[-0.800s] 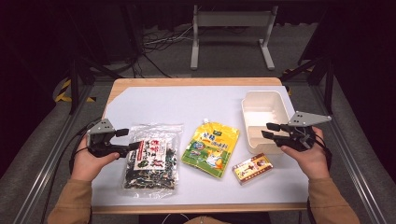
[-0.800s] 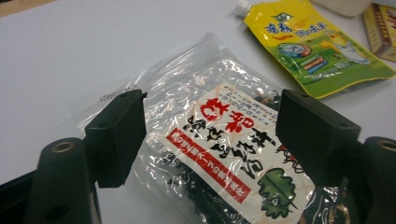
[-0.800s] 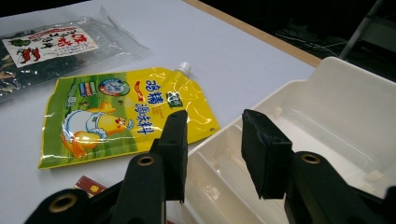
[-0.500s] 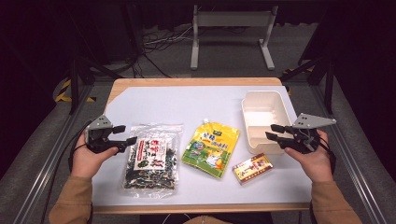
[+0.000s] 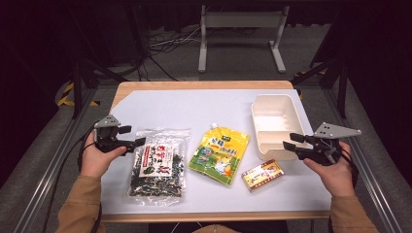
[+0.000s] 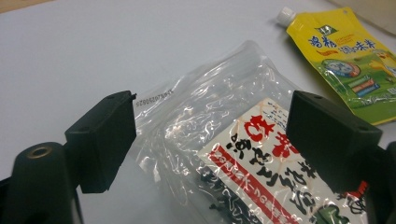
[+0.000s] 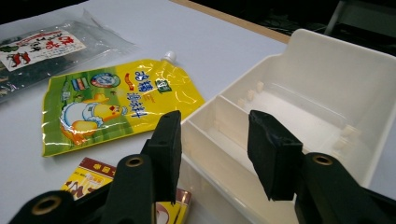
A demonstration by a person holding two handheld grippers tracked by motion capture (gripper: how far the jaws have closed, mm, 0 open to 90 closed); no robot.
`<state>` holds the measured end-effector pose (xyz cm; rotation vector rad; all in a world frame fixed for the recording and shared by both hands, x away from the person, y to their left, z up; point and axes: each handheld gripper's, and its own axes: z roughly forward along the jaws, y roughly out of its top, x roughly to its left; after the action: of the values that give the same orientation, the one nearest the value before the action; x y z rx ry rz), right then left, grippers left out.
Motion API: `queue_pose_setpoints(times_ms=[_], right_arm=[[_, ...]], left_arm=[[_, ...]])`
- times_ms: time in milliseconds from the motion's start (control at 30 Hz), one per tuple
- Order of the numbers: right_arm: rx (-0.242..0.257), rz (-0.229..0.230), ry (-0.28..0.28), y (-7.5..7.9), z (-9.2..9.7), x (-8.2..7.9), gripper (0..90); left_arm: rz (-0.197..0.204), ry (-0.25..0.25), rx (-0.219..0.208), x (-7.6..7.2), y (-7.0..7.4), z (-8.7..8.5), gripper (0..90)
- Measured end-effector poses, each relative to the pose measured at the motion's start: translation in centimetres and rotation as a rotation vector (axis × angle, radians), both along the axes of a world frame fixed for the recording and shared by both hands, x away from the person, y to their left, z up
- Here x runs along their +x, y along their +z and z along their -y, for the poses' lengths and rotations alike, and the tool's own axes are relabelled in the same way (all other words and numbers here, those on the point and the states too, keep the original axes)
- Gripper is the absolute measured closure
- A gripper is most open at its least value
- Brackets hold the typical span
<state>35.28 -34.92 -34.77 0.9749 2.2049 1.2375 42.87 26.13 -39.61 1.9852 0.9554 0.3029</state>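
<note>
Left gripper [image 6: 205, 140] has its jaws wide apart and holds nothing; it hangs low at the near corner of the seaweed bag [image 6: 243, 154], which lies flat on the bench [image 5: 160, 104] and reaches in between the jaws, so I think it is lined up to pinch that edge. Right gripper [image 7: 212, 154] is about half open and empty too, just above the near wall of the white box [image 7: 299, 93], maybe to steady it.
</note>
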Motion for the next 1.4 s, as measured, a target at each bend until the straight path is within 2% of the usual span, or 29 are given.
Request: queue_pose_setpoints(times_ms=[100,233,300,400,500,667,767,800,833,933,967,1067,1100,1133,1267,1300,1333,1400], right_arm=[[0.005,-0.010,-0.012,-0.2,0.2,-0.3,51.3],[0.019,-0.019,-0.024,-0.3,0.2,-0.7,48.0],[0.019,-0.018,-0.026,-0.3,0.2,-0.8,47.8],[0.016,-0.014,-0.030,-0.5,0.3,-0.9,47.8],[0.008,-0.021,-0.035,-0.7,0.3,-1.1,48.0],[-0.018,-0.039,-0.034,-1.3,0.4,-1.2,49.7],[-0.024,-0.044,-0.032,-1.5,0.4,-1.3,50.3],[-0.029,-0.047,-0.027,-1.6,0.4,-1.3,51.3],[-0.031,-0.048,-0.024,-1.7,0.4,-1.3,52.4],[-0.034,-0.047,-0.017,-1.7,0.4,-1.4,53.9],[-0.040,-0.040,-0.016,-1.7,0.4,-1.5,54.0],[-0.036,-0.040,-0.011,-1.6,0.7,-1.9,56.5],[-0.040,-0.040,-0.013,-1.6,0.7,-2.0,56.5],[-0.041,-0.040,-0.017,-1.6,0.8,-2.1,56.5],[-0.043,-0.038,-0.027,-1.7,1.1,-2.5,56.5],[-0.043,-0.038,-0.027,-1.7,1.1,-2.5,56.5],[-0.041,-0.034,-0.031,-1.6,1.2,-2.7,56.5],[-0.040,-0.030,-0.030,-1.6,1.2,-2.7,56.5]], left_arm=[[-0.012,0.005,-0.004,0.6,-0.3,-0.1,14.2],[-0.041,0.082,-0.020,1.5,-1.1,-0.6,12.7],[-0.033,0.095,-0.018,1.7,-1.2,-0.7,12.7],[-0.013,0.136,-0.047,2.4,-2.0,-1.1,14.1],[-0.004,0.124,-0.095,3.2,-2.8,-1.7,19.3],[-0.003,0.110,-0.101,4.4,-3.8,-2.1,24.9],[-0.013,0.103,-0.106,5.0,-4.0,-2.1,24.3],[-0.028,0.093,-0.113,5.3,-4.2,-2.0,23.0],[-0.028,0.093,-0.113,5.3,-4.2,-2.0,21.3],[-0.073,0.097,-0.094,5.9,-4.4,-1.6,16.6],[-0.070,0.090,-0.081,6.2,-4.5,-1.6,17.0],[-0.081,0.078,-0.082,6.7,-4.9,-1.4,17.5],[-0.076,0.067,-0.085,6.9,-5.1,-1.4,18.7],[-0.088,0.055,-0.097,7.1,-5.3,-1.3,20.2],[-0.100,0.004,-0.090,7.7,-5.8,-1.3,30.4],[-0.100,0.004,-0.090,7.7,-5.8,-1.3,34.9],[-0.118,-0.013,-0.101,7.7,-5.9,-1.2,38.3],[-0.119,-0.014,-0.101,7.7,-5.9,-1.2,39.4]])
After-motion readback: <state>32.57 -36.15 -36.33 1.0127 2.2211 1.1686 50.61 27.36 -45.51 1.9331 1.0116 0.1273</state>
